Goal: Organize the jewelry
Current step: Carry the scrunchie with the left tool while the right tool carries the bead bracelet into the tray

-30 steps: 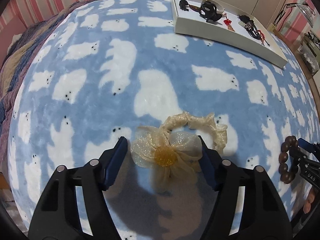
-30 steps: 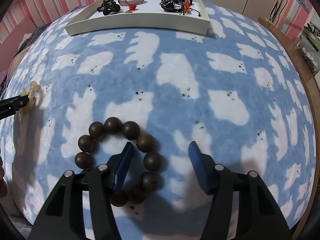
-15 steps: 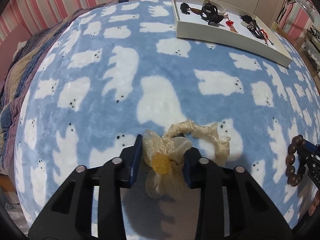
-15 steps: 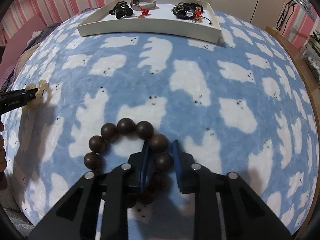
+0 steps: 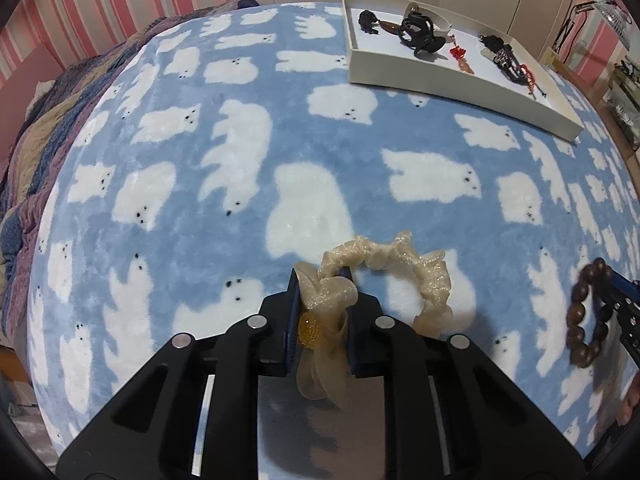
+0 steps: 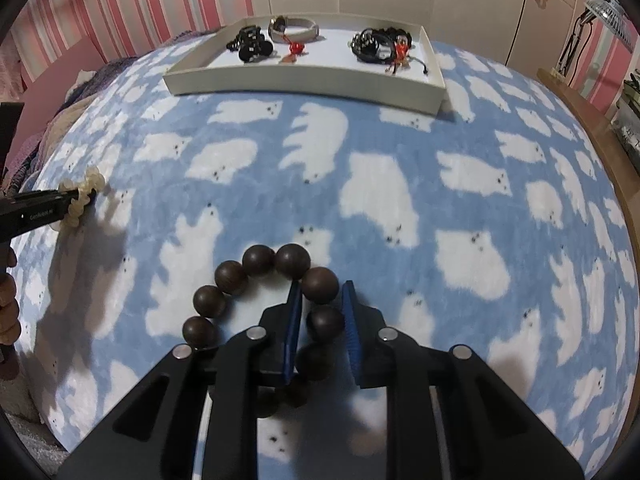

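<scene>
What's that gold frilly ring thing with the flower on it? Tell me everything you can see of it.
It looks like a pale gold, sheer fabric scrunchie: a ruffled, glittery loop with a gauzy flower whose centre is a cluster of amber beads. The left gripper has just been closing and now pinches the flower between its blue pads, petals hanging below. The loop extends beyond the fingertips over the blue fleece blanket with white bears; whether it touches the blanket I cannot tell. The right wrist view shows it edge-on at far left.

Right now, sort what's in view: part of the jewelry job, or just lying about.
Job:
scrunchie, held by left gripper
bead bracelet, held by right gripper
tray
hair claw
black cords

Lying about:
blanket
quilt
fan
</scene>
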A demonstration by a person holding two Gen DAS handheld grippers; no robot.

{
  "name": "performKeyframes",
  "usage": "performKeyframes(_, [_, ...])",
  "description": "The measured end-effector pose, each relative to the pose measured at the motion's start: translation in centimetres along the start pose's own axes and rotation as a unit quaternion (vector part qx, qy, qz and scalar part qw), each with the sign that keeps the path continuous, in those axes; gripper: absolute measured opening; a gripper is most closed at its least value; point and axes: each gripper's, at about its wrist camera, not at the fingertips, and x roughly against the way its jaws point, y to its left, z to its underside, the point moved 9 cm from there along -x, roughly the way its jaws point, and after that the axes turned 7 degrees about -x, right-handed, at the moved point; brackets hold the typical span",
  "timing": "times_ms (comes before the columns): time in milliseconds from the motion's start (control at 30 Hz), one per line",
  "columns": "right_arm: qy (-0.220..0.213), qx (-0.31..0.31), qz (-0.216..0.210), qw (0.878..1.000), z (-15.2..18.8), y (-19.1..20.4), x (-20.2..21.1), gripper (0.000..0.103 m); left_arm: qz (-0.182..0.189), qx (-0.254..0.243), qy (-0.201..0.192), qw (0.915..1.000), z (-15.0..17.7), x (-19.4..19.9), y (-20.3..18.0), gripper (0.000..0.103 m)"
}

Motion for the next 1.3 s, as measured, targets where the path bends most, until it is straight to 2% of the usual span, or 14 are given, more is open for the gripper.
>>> performKeyframes(300, [-0.034, 0.000, -0.020, 0.999, -4.3, 0.0, 0.1, 0.019, 0.022, -0.032, -0.010, 0.9992, -2.7, 0.8, -3.4, 0.017])
performKeyframes(533, [-0.057, -0.001, -0.024, 0.998, -8.3, -0.4, 0.0, 0.019, 0.019, -0.057, -0.037, 0.9975, -7.0, 1.9, -5.5, 0.017])
performKeyframes(800, [-0.108, -0.009, -0.024, 0.994, -15.0, -0.6, 1.8, 0.019, 0.017, -0.051, -0.066, 0.9964, -13.6, 2.5, -6.1, 0.017])
performKeyframes(900, [-0.132, -0.019, -0.020, 0.991, -18.3, -1.1, 2.4, 0.019, 0.014, -0.054, -0.063, 0.9964, -15.9, 1.3, -6.5, 0.017])
performKeyframes(1067, [-0.128, -0.031, -0.021, 0.991, -21.8, -1.4, 0.9, 0.019, 0.009, -0.052, -0.042, 0.9977, -18.6, -2.1, -7.3, 0.017])
performKeyframes(1300, [-0.098, -0.047, -0.009, 0.994, -23.0, -2.3, -3.9, 0.019, 0.002, -0.057, -0.033, 0.9978, -20.8, -5.7, -8.7, 0.017])
